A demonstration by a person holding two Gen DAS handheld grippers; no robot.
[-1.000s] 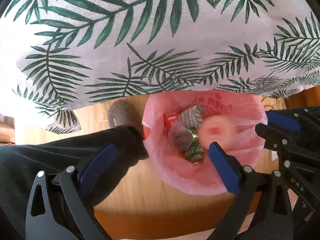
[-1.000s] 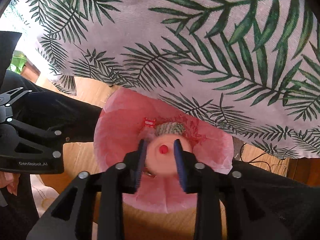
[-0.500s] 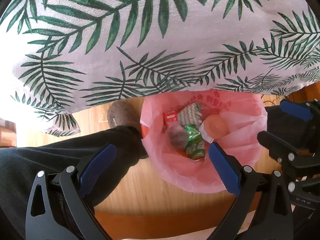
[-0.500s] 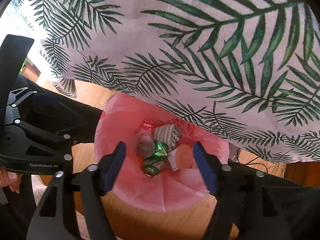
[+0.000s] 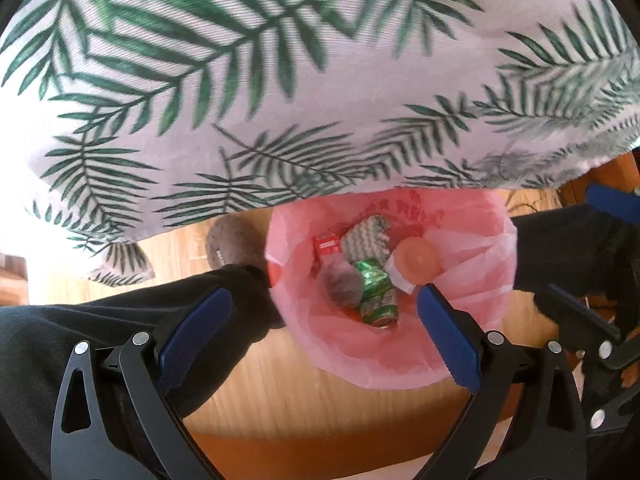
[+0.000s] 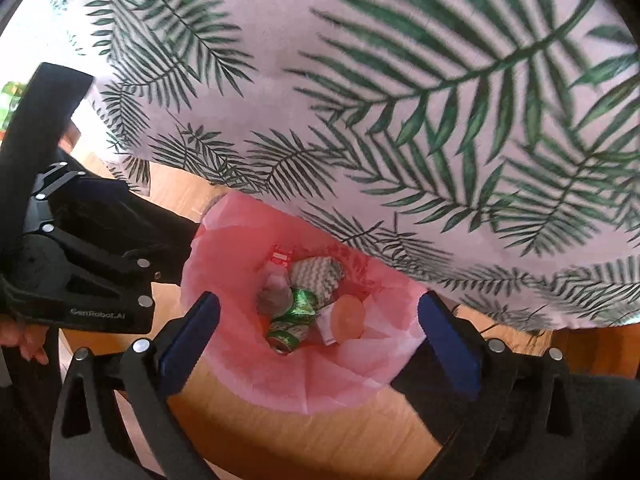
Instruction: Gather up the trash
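A bin lined with a pink bag [image 5: 472, 256] [image 6: 224, 256] stands on the wooden floor below both grippers. Inside lie a green can [image 5: 378, 300] [image 6: 290, 330], a peach round cup [image 5: 418, 260] [image 6: 349, 316], a zigzag-patterned wrapper [image 5: 366, 240] [image 6: 318, 276], a small red pack [image 5: 326, 245] [image 6: 280, 257] and a grey crumpled piece [image 5: 340, 284] [image 6: 274, 300]. My left gripper [image 5: 322, 334] is open and empty above the bin's near rim. My right gripper [image 6: 318, 338] is open and empty above the bin.
A white tablecloth with green palm leaves [image 5: 280, 100] [image 6: 400, 120] hangs over the far side of the bin. The person's black-trousered legs [image 5: 120, 340] [image 6: 580, 412] flank the bin, with a grey slipper [image 5: 232, 244] at its left.
My right gripper opened and let go of the peach cup, which fell into the bin beside the can. Both grippers have risen slightly; the left stayed open.
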